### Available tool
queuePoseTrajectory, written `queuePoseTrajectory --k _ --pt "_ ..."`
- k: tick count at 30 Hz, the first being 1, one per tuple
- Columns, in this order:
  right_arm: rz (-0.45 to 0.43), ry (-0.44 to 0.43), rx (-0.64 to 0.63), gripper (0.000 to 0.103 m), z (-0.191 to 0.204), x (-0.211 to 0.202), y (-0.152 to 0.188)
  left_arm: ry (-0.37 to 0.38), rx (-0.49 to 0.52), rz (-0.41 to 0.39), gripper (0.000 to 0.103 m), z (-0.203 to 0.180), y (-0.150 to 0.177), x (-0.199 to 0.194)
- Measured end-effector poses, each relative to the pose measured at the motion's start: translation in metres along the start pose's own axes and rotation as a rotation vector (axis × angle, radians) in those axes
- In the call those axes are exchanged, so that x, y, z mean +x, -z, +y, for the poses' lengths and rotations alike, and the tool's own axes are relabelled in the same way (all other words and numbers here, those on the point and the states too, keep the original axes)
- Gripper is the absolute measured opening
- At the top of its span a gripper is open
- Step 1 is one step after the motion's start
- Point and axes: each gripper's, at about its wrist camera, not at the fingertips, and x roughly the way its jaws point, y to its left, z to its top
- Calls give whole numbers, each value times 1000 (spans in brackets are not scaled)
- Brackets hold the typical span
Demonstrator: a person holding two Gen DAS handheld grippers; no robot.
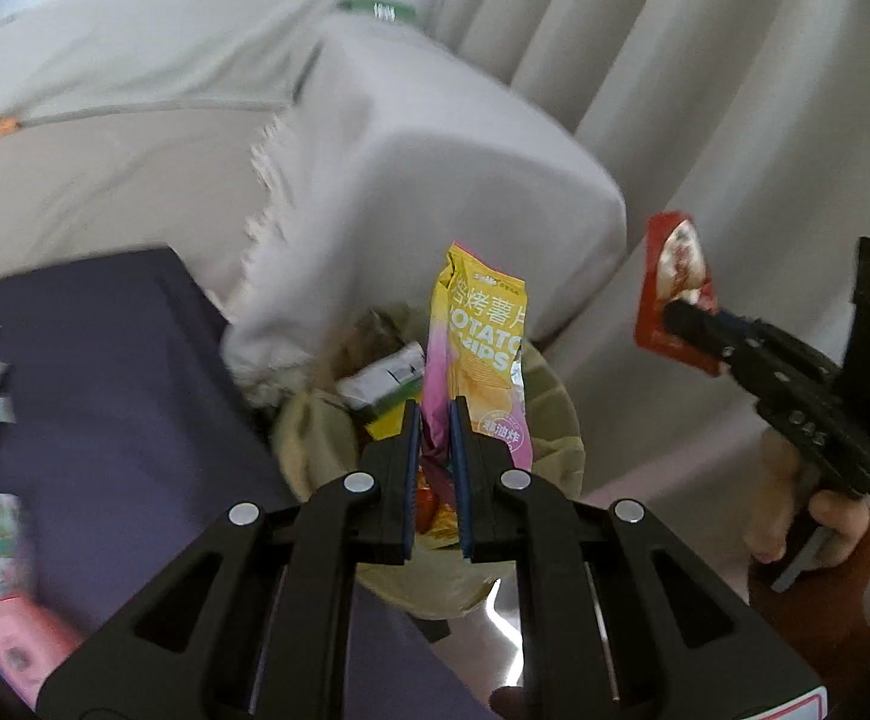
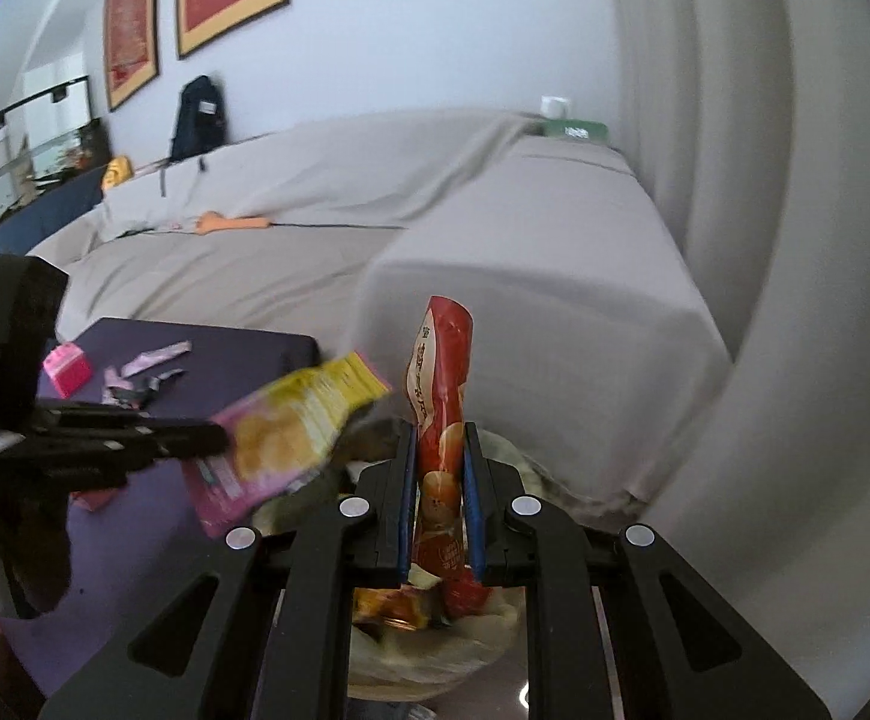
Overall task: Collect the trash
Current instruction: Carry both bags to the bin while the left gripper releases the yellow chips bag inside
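Over lined bin [image 1: 561, 420], both tongs clamped on trash: left tongs [image 1: 435, 420] hold yellow-pink chip bag [image 1: 477, 336], right tongs [image 2: 440, 462] hold red snack bag [image 2: 441, 396]. Bin already holds several wrappers [image 1: 384, 381]. Left on purple bench [image 2: 207, 378]: pink box [image 2: 68, 369], small wrappers [image 2: 147, 366]; task looks partway done

The left gripper [image 1: 435, 408] points down, and its jaws pinch a yellow bag [image 1: 483, 336]. The right gripper [image 2: 440, 438] points down too, and its jaws pinch a red bag [image 2: 441, 372]. A hand [image 1: 819, 516] in a dark red sleeve [image 1: 819, 606] holds the right gripper from below
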Motion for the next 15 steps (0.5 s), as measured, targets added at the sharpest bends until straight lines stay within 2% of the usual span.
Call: queuePoseTrajectory --k 4,7,15 --pt "33 13 24 15 -14 12 8 6 2 42 9 -8 0 36" --pt "48 14 35 15 -19 17 15 1 -3 65 9 -9 8 47" --pt "67 -4 51 15 -15 26 20 -3 -7 82 9 -6 19 48"
